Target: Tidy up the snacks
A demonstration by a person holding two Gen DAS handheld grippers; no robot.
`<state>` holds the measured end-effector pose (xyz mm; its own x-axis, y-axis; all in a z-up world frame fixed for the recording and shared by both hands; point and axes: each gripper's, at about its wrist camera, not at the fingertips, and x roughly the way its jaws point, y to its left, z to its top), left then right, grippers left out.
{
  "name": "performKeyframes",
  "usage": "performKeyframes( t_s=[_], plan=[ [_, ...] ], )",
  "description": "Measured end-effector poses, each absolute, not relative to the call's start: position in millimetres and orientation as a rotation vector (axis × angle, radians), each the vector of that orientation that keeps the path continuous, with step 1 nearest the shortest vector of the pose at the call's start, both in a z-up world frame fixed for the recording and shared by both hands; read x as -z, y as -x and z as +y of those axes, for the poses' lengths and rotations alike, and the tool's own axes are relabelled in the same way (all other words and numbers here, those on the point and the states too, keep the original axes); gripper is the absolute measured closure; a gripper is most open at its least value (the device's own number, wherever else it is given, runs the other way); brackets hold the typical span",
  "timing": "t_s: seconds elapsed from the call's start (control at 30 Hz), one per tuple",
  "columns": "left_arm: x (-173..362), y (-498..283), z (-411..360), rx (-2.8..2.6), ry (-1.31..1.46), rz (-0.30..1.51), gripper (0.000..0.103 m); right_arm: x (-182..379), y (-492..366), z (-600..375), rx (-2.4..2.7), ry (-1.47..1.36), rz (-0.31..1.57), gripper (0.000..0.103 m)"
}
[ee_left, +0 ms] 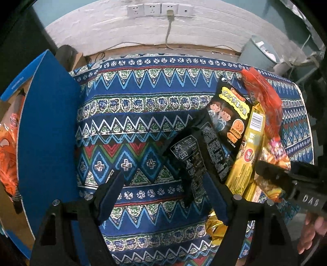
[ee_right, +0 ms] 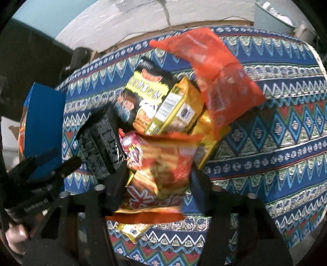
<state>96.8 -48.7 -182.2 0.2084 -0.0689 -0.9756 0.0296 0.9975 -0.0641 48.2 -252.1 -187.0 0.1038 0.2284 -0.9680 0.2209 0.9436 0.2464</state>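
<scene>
Left tongs (ee_left: 165, 196) gape, right tongs (ee_right: 157, 184) straddle snacks (ee_right: 163, 163) on patterned tablecloth (ee_left: 132, 114).

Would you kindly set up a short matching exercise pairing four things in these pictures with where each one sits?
Things:
1. blue cardboard box
2. translucent red plastic packet
3. black snack bag with cartoon children
4. white wall sockets

Places:
A. on the wall behind the table
B. at the table's left edge
C. topmost in the snack pile
D. between a black pouch and a yellow packet

Pairs: 1-B, 2-C, 3-D, 4-A
</scene>
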Motion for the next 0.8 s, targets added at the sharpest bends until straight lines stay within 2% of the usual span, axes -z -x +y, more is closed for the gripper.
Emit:
performKeyframes(
  t_s=[0.03,0.13,0.37,0.63,0.73,0.8],
  plan=[
    [184,-98,-49,0.069,0.043,1.362,0.022,187,-48,-250,-0.012,-0.352,1.478,0.058],
    [188,-101,-52,0.075,0.076,1.371,0.022,180,-49,-249,-0.012,-0.269,1.460,0.061],
    [196,-114,-62,0.062,0.202,1.375,0.022,169,-48,-262,0.007,-0.148,1.420,0.062],
    [218,-128,-60,0.017,0.368,1.422,0.022,165,-46,-285,0.020,-0.155,1.406,0.062],
    [222,-134,-67,0.008,0.362,1.419,0.015,165,-45,-291,0.016,-0.166,1.406,0.062],
    [226,-138,-74,0.000,0.331,1.420,0.015,164,-44,-295,0.015,-0.169,1.405,0.062]
  ],
)
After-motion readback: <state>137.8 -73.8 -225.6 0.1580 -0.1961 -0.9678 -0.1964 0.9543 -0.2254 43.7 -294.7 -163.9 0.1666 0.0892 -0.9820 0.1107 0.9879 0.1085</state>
